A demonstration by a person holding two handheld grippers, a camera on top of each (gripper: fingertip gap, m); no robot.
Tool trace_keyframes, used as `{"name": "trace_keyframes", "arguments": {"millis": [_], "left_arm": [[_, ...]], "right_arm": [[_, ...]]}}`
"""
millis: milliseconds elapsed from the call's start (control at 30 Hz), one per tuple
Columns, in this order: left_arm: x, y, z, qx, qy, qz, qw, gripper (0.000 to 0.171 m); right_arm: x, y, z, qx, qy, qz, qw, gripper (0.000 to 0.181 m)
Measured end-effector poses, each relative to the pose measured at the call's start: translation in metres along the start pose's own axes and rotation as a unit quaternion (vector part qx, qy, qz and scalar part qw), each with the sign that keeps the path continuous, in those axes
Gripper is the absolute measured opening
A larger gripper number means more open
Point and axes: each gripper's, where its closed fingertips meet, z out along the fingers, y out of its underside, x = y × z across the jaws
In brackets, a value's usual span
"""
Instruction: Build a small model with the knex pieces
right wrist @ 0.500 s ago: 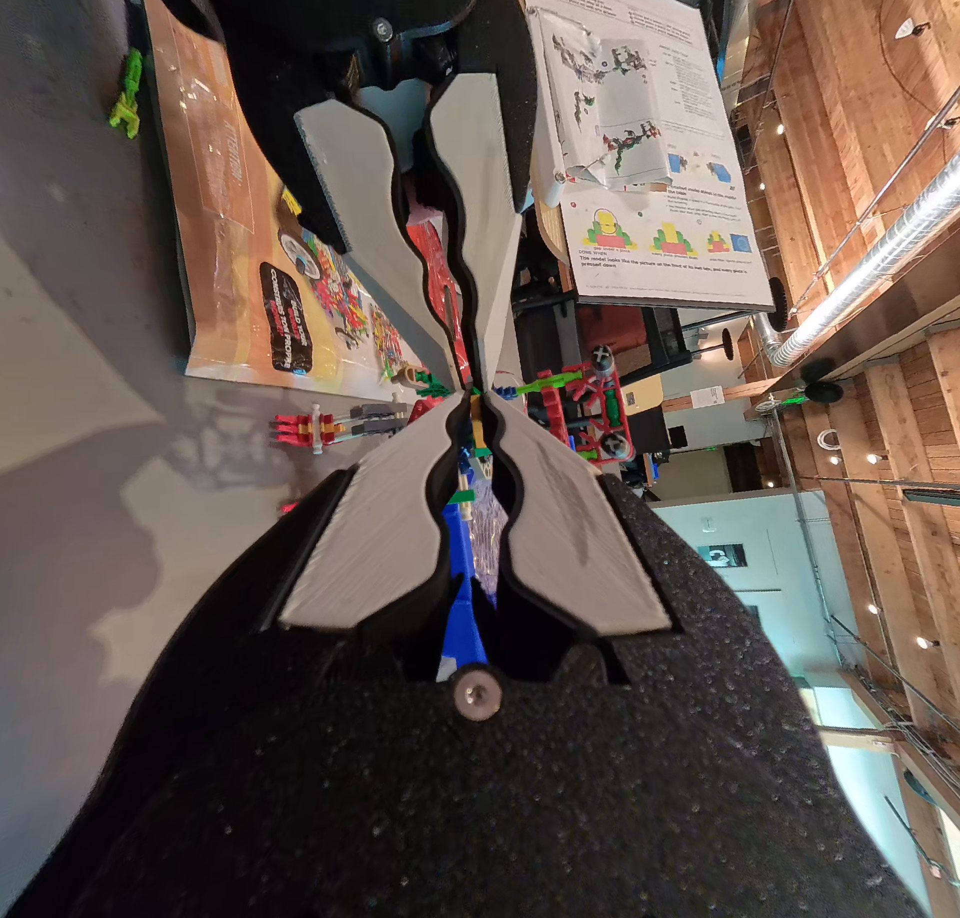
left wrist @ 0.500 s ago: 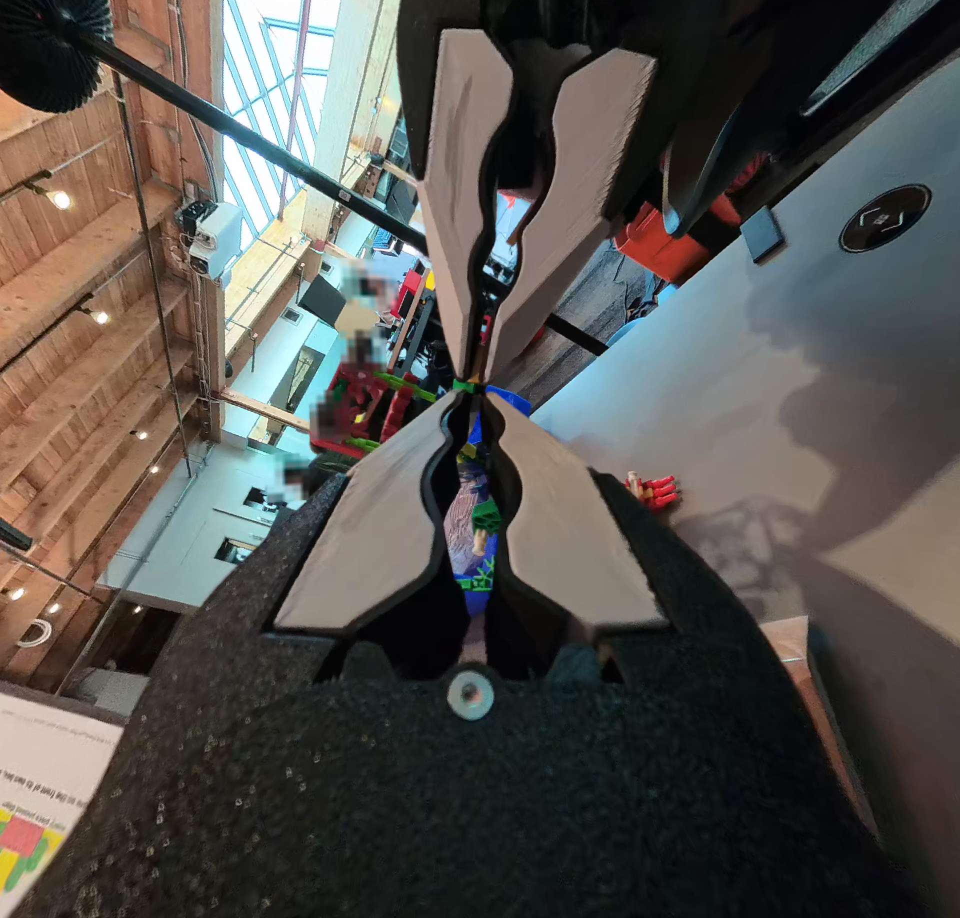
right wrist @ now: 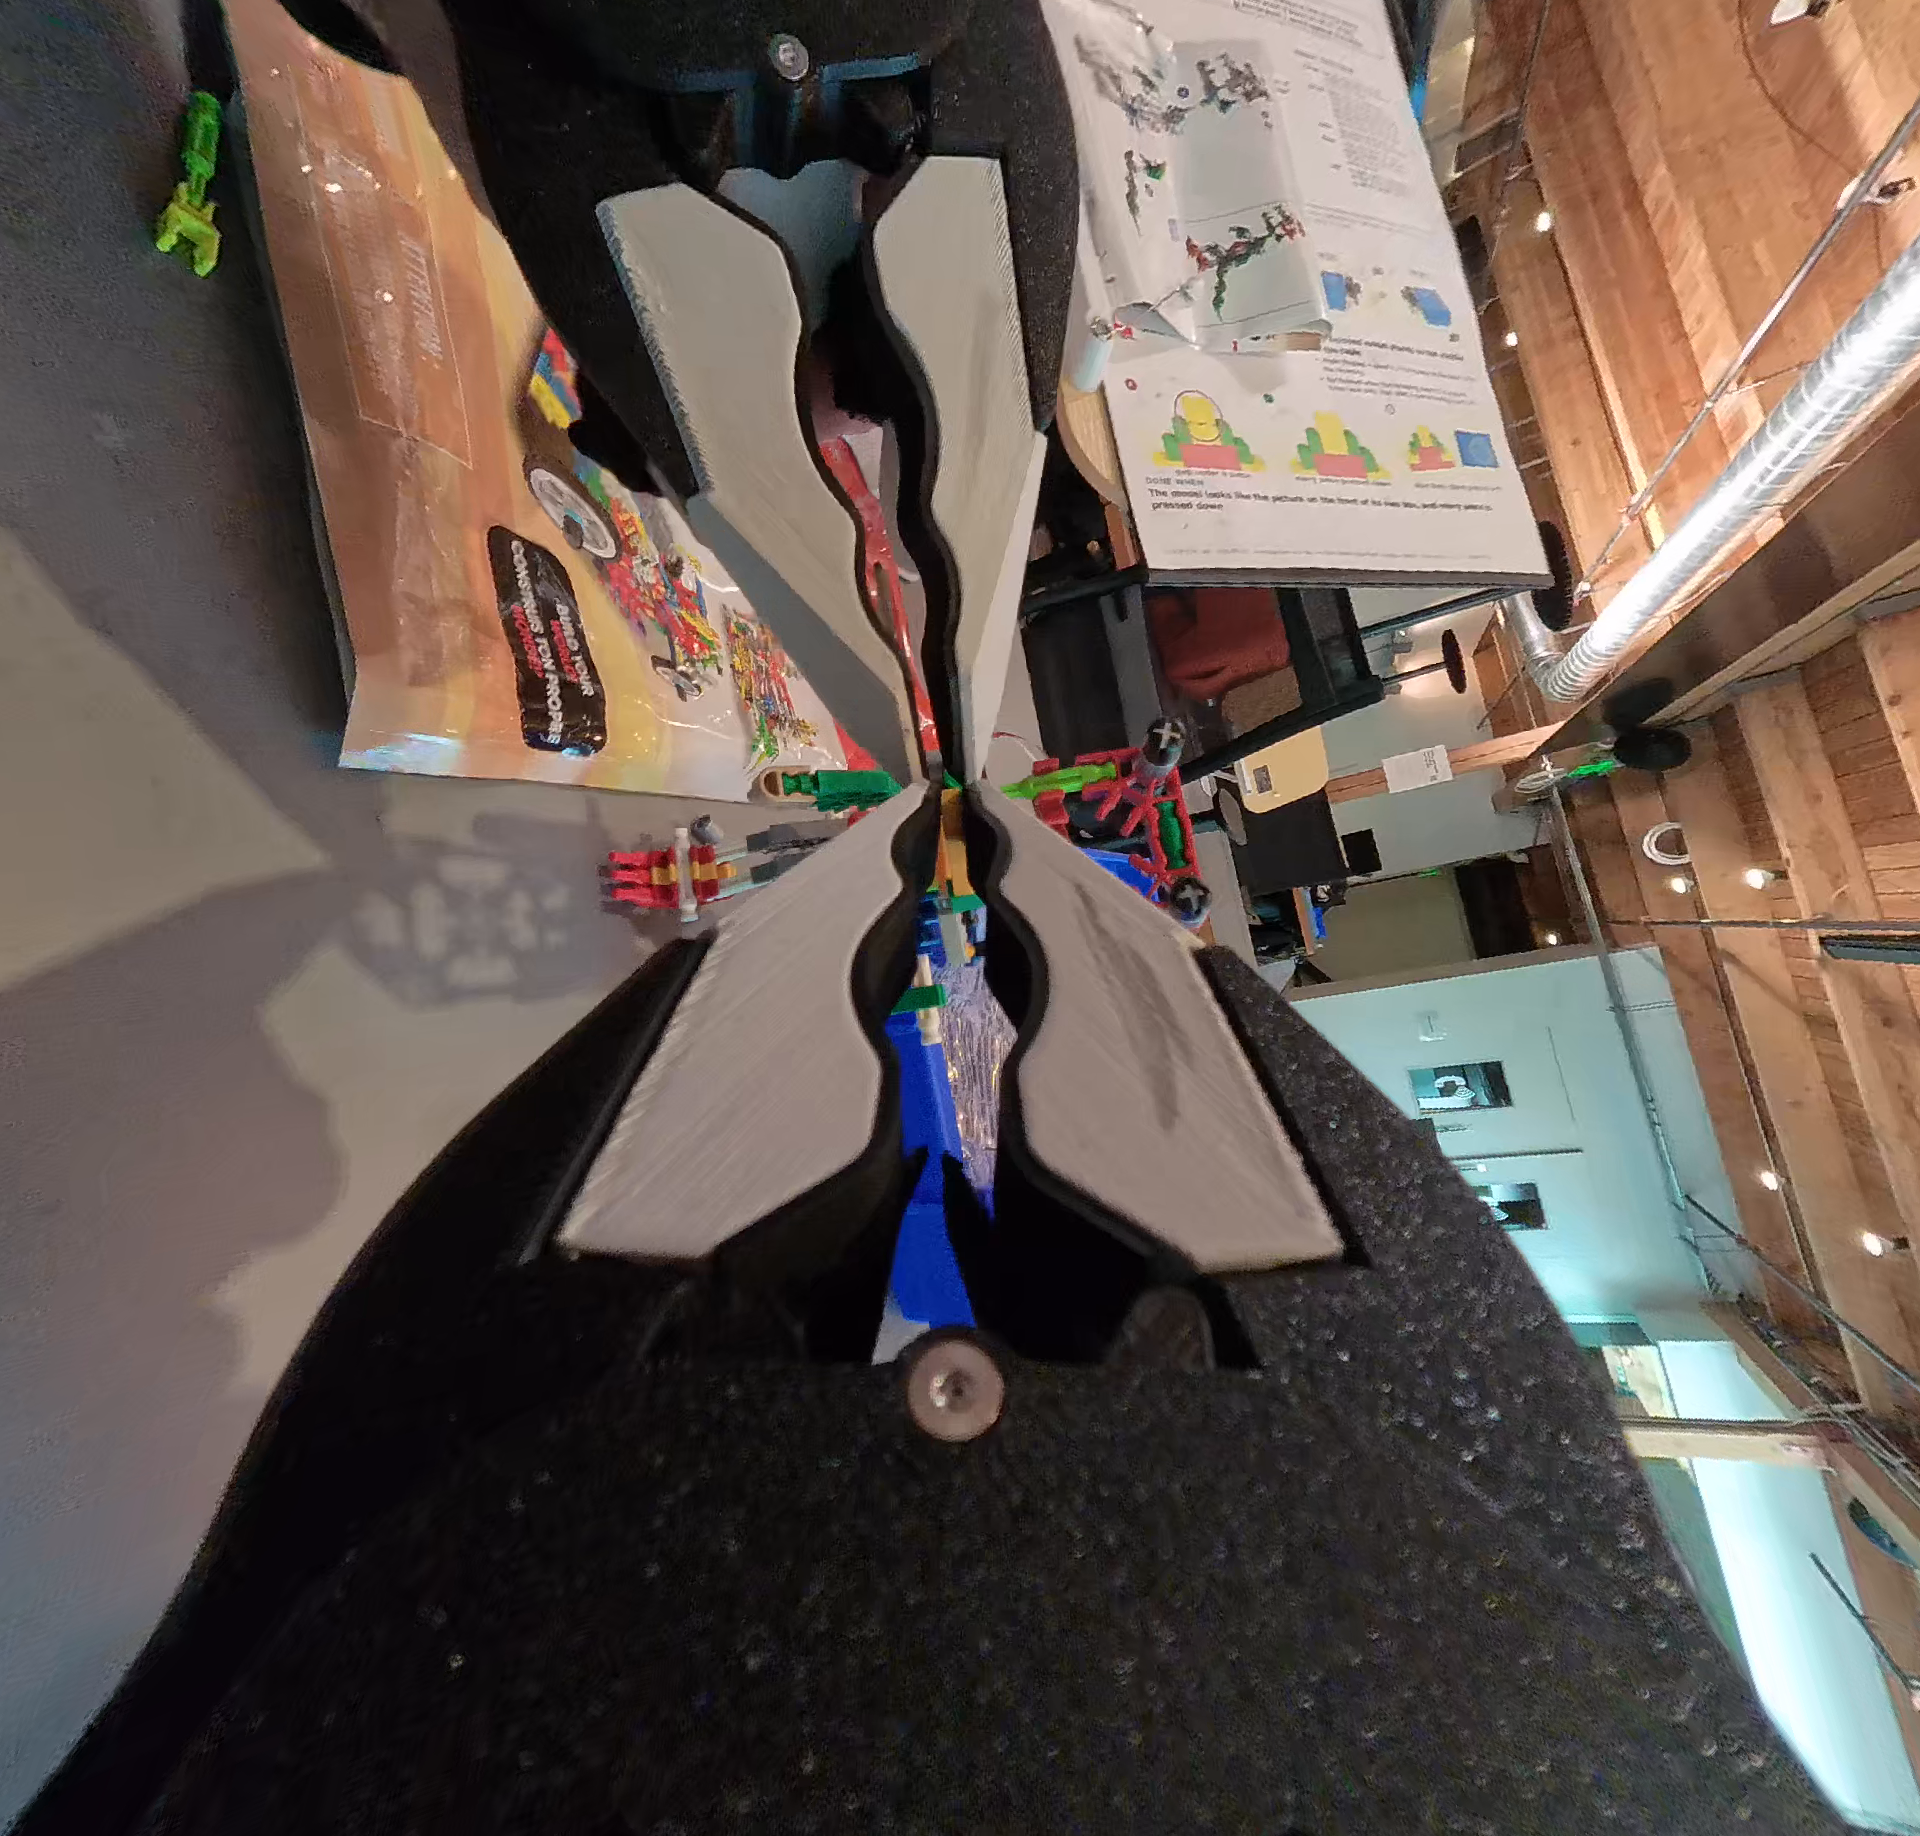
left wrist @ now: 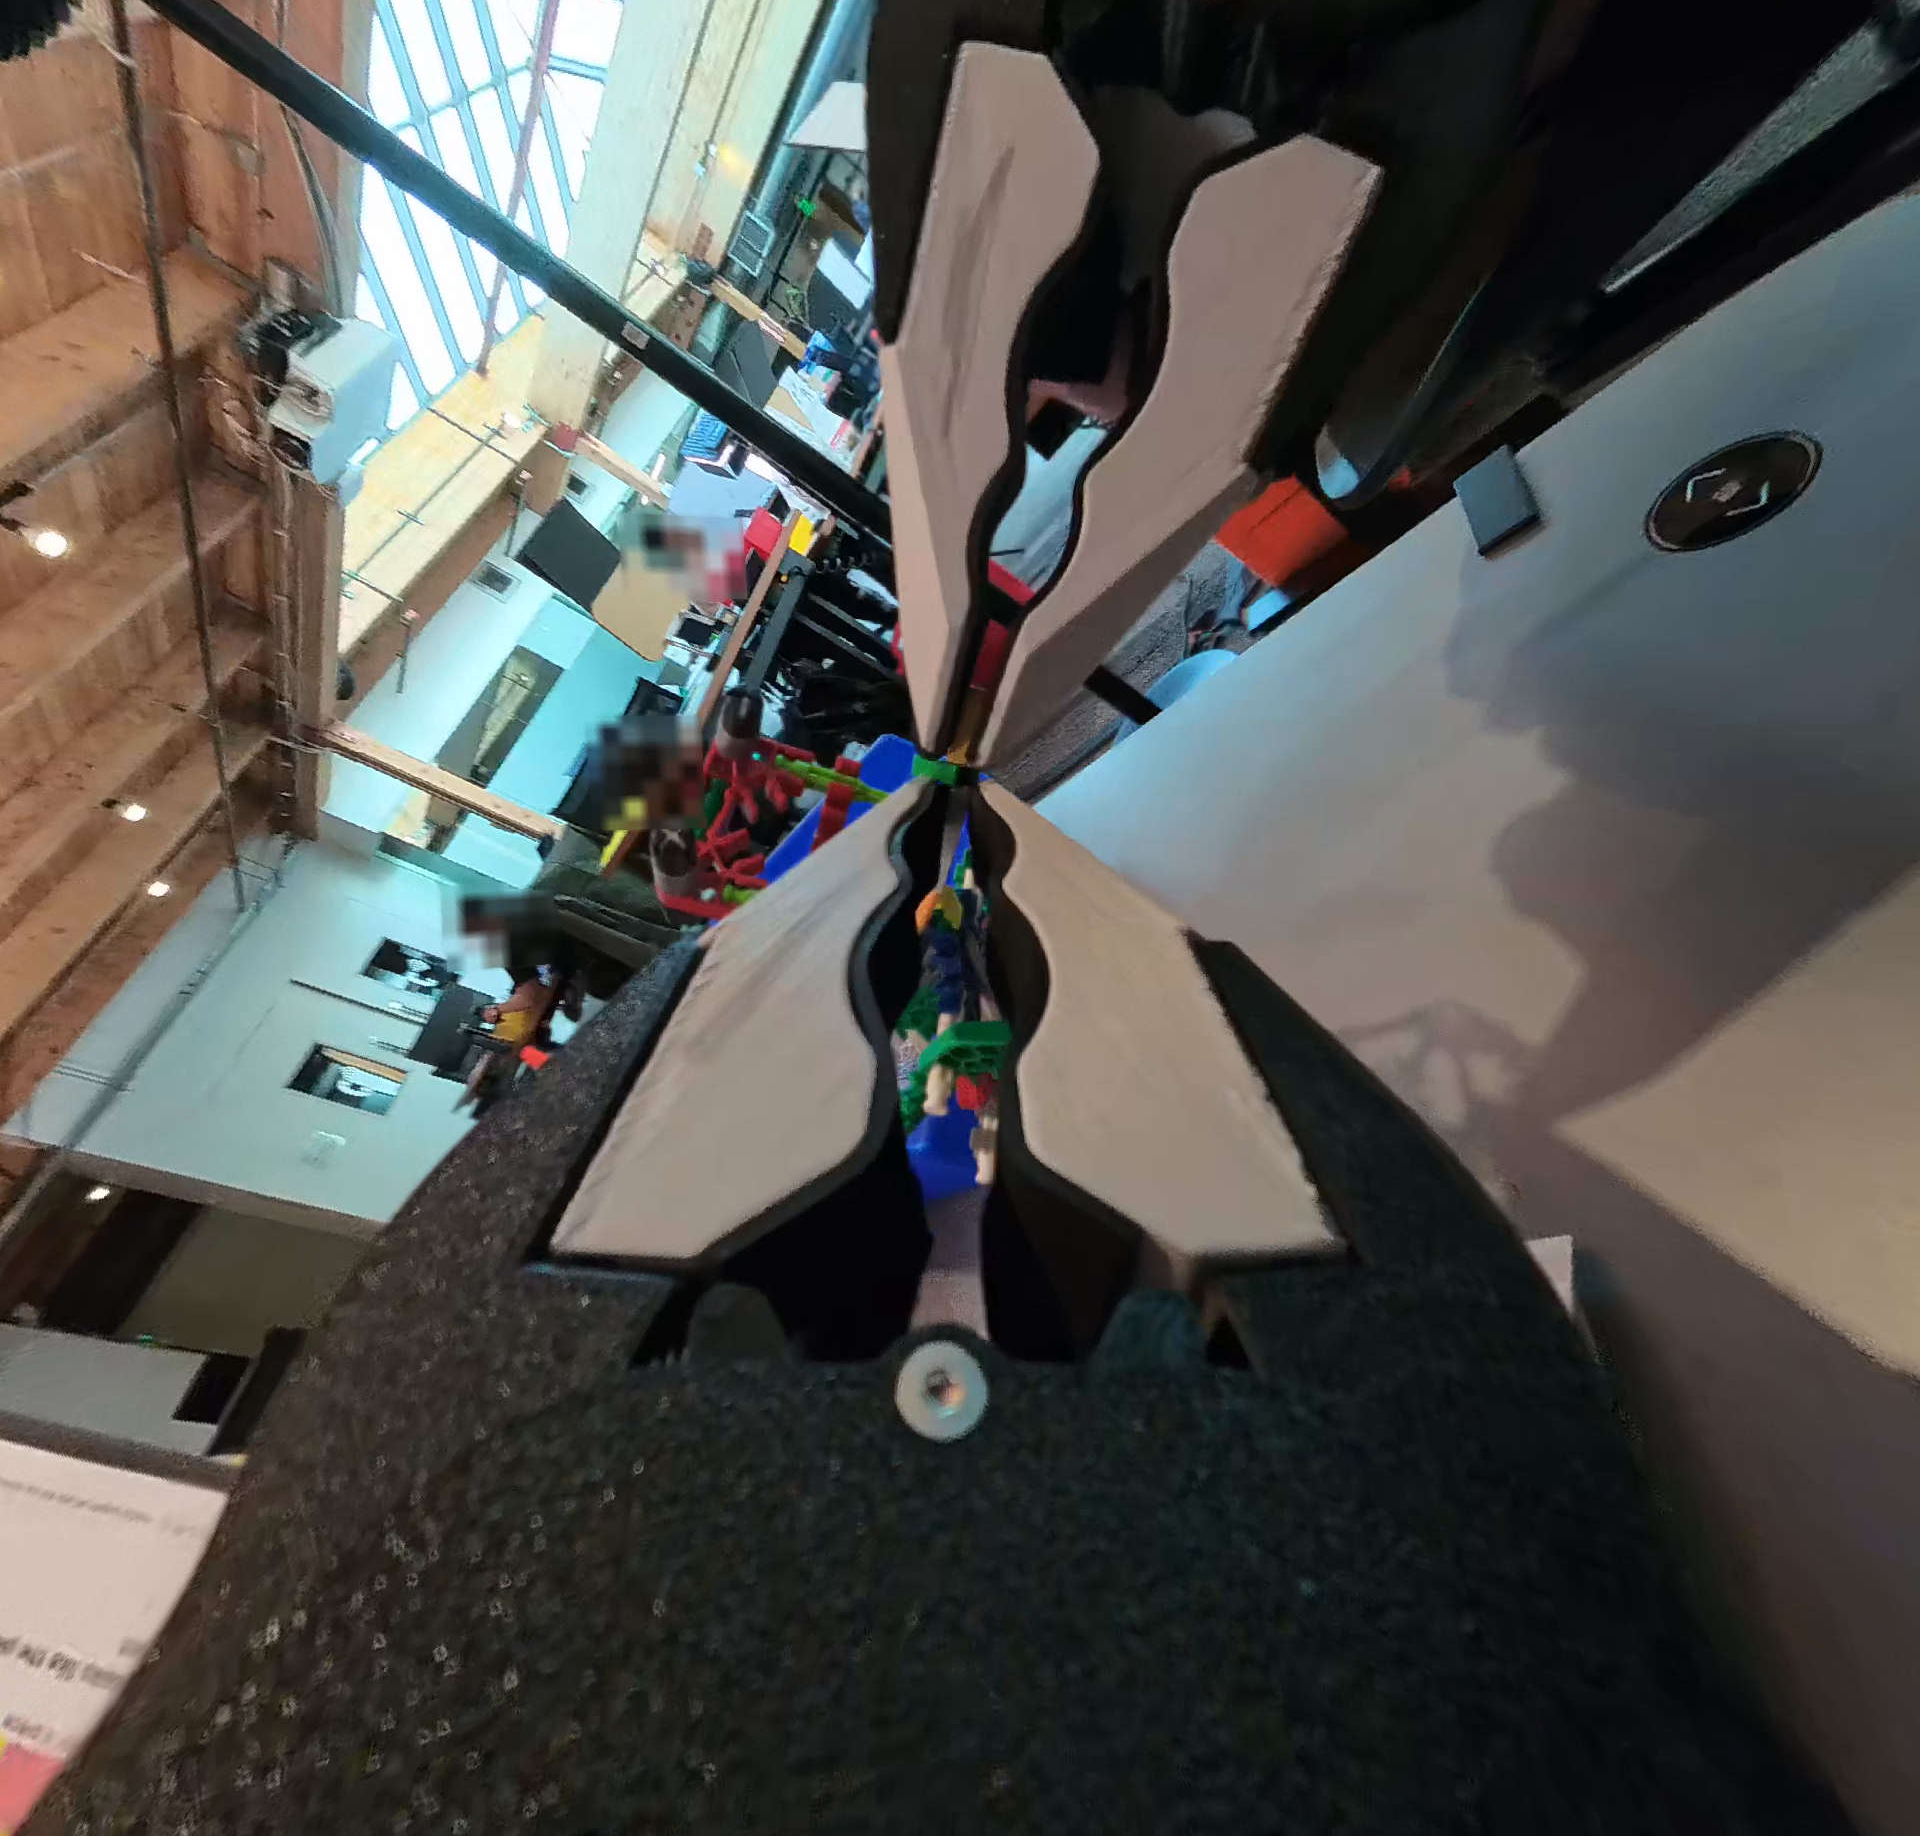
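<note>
Left gripper (left wrist: 951, 784) and right gripper (right wrist: 948, 784), tip to tip at frame centre, each pinched tight on one red-and-green rod-and-connector toy model (right wrist: 1117, 799) above the grey table (right wrist: 156, 955).

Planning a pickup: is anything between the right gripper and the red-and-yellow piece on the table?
Nothing visible: the red-and-yellow piece lies on bare table beside the right gripper. That gripper is shut on the toy build, tip to tip with the left gripper.
</note>
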Motion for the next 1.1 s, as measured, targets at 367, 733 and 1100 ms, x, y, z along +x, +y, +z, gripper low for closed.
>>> {"name": "trace_keyframes", "arguments": {"millis": [367, 733, 1100], "left_arm": [[-0.004, 0.007, -0.002, 0.009, -0.03, 0.029, 0.999, 0.007], [0.001, 0.01, 0.002, 0.001, -0.04, 0.079, 0.996, 0.002], [0.004, 0.008, 0.005, -0.006, -0.053, 0.145, 0.988, 0.003]], "right_arm": [[0.0, -0.001, 0.0, 0.006, -0.002, 0.012, 1.0, 0.002], [-0.005, 0.004, 0.002, -0.025, -0.022, -0.008, 0.999, 0.002], [-0.007, 0.006, 0.002, -0.041, -0.044, -0.009, 0.998, 0.001]]}}
